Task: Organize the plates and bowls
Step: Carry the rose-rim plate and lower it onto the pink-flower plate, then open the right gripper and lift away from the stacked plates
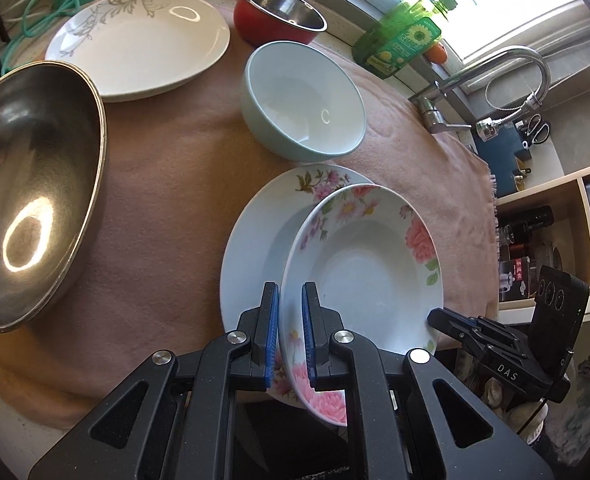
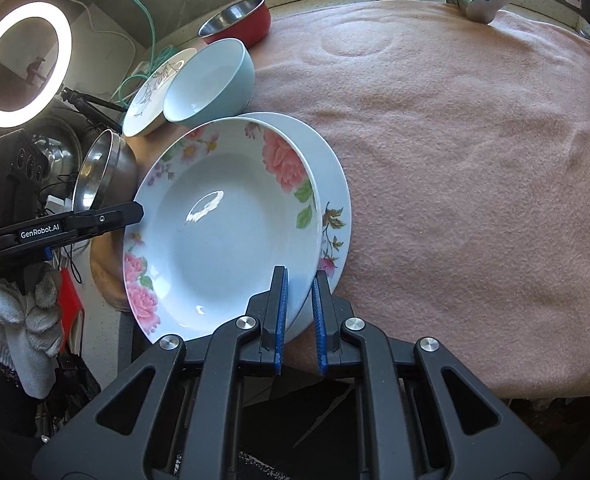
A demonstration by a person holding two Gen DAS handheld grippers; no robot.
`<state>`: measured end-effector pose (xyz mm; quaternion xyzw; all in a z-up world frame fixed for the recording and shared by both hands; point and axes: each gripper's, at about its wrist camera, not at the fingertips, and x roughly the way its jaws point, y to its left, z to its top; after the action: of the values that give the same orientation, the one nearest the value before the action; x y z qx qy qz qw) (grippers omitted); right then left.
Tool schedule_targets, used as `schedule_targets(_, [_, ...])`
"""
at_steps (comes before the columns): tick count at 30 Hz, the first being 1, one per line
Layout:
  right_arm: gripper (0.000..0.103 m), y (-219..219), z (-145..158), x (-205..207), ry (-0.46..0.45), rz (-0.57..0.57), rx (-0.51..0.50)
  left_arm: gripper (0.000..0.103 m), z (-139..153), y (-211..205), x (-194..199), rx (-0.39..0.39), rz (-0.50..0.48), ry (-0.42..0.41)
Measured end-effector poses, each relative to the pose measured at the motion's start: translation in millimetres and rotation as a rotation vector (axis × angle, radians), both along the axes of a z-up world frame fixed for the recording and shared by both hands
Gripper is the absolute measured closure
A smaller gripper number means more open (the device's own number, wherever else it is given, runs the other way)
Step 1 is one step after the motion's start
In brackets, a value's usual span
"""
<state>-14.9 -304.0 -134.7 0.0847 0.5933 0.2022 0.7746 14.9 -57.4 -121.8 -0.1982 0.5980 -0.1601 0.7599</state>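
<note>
Obs.: floral deep plate (image 2: 219, 232) is carried by both grippers, tilted, directly above a second floral plate (image 1: 255, 232) lying flat on the pink cloth (image 2: 455, 160), toward the cloth's near edge.

L gripper (image 1: 291, 332): jaws clenched on the plate's near-left rim; blue pads (image 1: 272, 332) bracket the rim edge-on.

R gripper (image 2: 299, 316): jaws clenched on the near-right rim, same manner. Each gripper shows in the other's view at the opposite side of the plate.

Key relation: held plate overlaps the lower one but sits off-centre, shifted to the lower plate's right, near rim raised. Neither hand nearer; grip is shared.

Assessment: nesting step, approx. midway. Next move likely needs levelling and centring before release. Risk: rim-on-rim knock.

Elsewhere on cloth: pale blue bowl (image 1: 303, 100), red bowl (image 1: 279, 12), white plate (image 1: 143, 40) at far side; steel bowl (image 1: 31, 192) at left edge.
</note>
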Motion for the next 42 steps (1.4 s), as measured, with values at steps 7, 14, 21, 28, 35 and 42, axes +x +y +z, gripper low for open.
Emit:
schedule_targets(7, [0.091,6,-8,8,0.002,0.002,-0.029,0.093,-11,3,1,0.006,0.014,0.015])
schedule_targets(14, [0.091,9,-11,13,-0.002,0.003,-0.041,0.093,-16,4,3,0.012,0.013,0.024])
schedule_targets(21, [0.091,13,-11,15,-0.010,0.008,-0.056,0.093,-19,4,3,0.014,0.016,0.033])
schedule_targets(28, [0.087,18,-11,16,-0.018,0.017,-0.078,0.093,-19,3,5,0.020,0.024,0.028])
schedule_targets(35, [0.076,24,-9,17,-0.031,0.036,-0.106,0.093,-18,1,4,0.028,0.013,0.028])
schedule_targets(42, [0.054,20,6,16,-0.074,0.011,-0.115,0.088,-14,2,2,0.020,0.012,0.019])
